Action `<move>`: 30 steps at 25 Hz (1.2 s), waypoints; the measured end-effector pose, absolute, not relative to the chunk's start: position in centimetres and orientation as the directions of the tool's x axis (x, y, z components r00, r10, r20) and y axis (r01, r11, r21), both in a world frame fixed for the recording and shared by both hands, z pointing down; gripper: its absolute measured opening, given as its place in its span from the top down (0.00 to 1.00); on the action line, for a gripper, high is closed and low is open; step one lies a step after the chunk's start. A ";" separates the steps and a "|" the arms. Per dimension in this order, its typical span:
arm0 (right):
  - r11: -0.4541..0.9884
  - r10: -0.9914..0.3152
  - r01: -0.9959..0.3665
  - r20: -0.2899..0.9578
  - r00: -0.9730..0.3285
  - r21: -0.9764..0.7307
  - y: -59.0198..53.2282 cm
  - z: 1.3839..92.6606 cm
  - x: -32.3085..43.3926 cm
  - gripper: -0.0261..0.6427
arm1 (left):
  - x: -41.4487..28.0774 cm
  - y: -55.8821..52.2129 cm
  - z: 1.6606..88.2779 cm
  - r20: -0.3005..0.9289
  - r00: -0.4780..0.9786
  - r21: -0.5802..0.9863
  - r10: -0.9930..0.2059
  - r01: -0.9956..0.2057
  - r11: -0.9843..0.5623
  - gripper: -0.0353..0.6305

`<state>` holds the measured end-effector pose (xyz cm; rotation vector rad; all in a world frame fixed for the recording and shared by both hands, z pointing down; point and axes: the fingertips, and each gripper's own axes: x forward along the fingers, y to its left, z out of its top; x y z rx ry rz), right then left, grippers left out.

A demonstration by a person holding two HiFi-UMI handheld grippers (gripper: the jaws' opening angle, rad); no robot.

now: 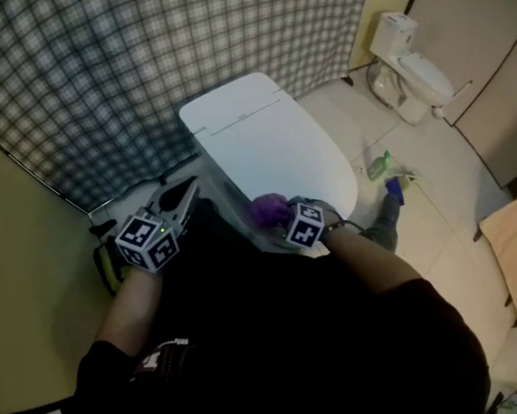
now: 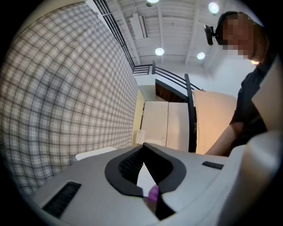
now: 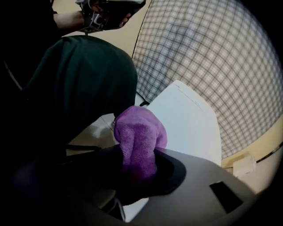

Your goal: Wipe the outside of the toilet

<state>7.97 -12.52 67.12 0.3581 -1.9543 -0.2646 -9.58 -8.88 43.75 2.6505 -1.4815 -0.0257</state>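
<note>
- The left tongs point(image 1: 185, 201) point forward, away from the body. Their tips are closed together with nothing between them, at the end of a bare left forearm point(image 1: 130, 309).
- The right tongs point(image 1: 276, 216) clamp a purple cloth point(image 3: 139, 130). The right forearm point(image 1: 372, 256) reaches forward and inward.
- The two tongs sit near each other, apart.

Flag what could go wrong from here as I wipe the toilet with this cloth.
The purple terry cloth is held bunched in the right gripper, most of it bulging free; a firm stroke could pull it out. The green spray bottle sits on the floor beside the white toilet; wiping round that side might knock it. The shut, empty left gripper hangs near the toilet's other side and may bump it.
</note>
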 end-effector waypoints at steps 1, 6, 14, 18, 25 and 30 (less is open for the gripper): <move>0.929 -0.369 -0.137 0.855 -0.365 0.343 -12.2 67.2 9.6 0.80 | -8.8 -8.7 43.4 0.033 0.538 0.088 -0.842 -0.841 -0.534 0.94; 0.923 -0.385 -0.165 0.860 -0.336 0.348 -10.5 67.6 16.0 0.80 | -6.1 -7.9 42.1 0.012 0.588 0.064 -0.809 -0.808 -0.586 0.94; 0.901 -0.413 -0.251 0.877 -0.247 0.353 -10.4 68.8 23.9 0.79 | -3.1 -7.0 41.6 0.014 0.617 0.052 -0.787 -0.787 -0.615 0.94; 0.859 -0.360 -0.464 0.899 -0.248 0.216 -13.0 70.8 28.7 0.79 | -2.7 -7.4 42.2 0.027 0.622 0.052 -0.783 -0.783 -0.620 0.94; 0.746 -0.229 -0.653 0.869 -0.439 -0.133 -17.2 70.7 30.5 0.77 | -4.3 -10.2 44.5 0.082 0.602 0.086 -0.794 -0.798 -0.596 0.94; 0.744 -0.182 -0.638 0.858 -0.480 -0.199 -20.0 70.4 32.0 0.77 | -5.3 -13.5 46.4 0.117 0.573 0.123 -0.811 -0.819 -0.561 0.94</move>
